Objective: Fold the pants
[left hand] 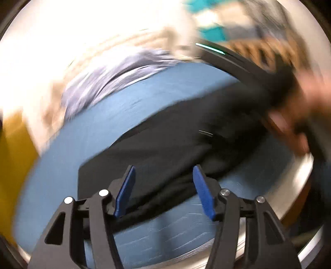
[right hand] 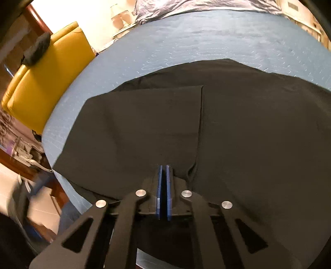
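Black pants (right hand: 248,128) lie spread on a blue bed cover (right hand: 206,37), with one part folded over and its straight edge running down the middle. My right gripper (right hand: 164,168) is shut at the near edge of the pants, and the cloth puckers beside it and hangs dark beneath the fingers. The left wrist view is smeared by motion. In it my left gripper (left hand: 164,171) is open just above the pants (left hand: 175,140), with nothing between its blue pads (left hand: 126,192). A person's hand (left hand: 300,115) shows blurred at the pants' far right end.
A yellow armchair (right hand: 47,72) stands left of the bed with a dark object (right hand: 37,49) on its back. Crumpled pale bedding (right hand: 196,6) lies at the head of the bed, beside a small lamp (right hand: 119,14). Wooden furniture and floor lie off the bed's left edge.
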The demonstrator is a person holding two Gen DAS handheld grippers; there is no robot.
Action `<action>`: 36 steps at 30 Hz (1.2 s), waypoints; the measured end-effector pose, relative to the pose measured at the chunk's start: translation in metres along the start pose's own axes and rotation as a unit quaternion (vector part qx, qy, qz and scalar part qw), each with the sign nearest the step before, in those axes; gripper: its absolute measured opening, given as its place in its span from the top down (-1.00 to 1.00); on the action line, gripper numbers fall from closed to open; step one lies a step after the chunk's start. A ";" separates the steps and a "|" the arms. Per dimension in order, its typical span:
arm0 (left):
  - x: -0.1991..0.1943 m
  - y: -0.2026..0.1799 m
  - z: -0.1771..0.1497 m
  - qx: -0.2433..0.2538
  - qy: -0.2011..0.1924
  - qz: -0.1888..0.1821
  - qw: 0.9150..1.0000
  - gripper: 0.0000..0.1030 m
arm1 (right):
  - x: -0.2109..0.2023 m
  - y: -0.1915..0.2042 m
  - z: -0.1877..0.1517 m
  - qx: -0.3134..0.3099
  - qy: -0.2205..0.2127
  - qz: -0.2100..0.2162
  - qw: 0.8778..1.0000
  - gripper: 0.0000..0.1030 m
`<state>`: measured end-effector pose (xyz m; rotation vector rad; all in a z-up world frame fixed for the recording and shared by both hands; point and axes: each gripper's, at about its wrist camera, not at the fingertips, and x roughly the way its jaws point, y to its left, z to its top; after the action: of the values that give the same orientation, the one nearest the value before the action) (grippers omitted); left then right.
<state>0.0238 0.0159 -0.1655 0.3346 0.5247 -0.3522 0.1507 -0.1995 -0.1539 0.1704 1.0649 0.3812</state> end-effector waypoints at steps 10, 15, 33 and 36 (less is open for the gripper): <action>0.140 0.140 0.029 -0.188 0.196 -0.074 0.960 0.03 | 0.006 0.021 -0.003 -0.046 -0.007 -0.084 0.995 1.00; 0.169 0.189 0.047 -0.184 0.227 0.024 0.956 0.06 | 0.006 0.022 -0.004 -0.044 -0.006 -0.097 0.994 1.00; 0.015 0.134 -0.060 -0.200 0.172 0.042 0.964 0.12 | 0.007 0.031 -0.007 -0.053 -0.012 -0.118 0.992 1.00; -0.001 0.155 -0.060 -0.269 0.138 -0.008 0.953 0.09 | -0.001 0.036 0.001 -0.033 -0.004 -0.126 0.991 0.84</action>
<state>0.0607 0.1773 -0.1798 -0.1534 0.8717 -0.1659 0.1430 -0.1667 -0.1418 -0.0234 1.0504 0.1870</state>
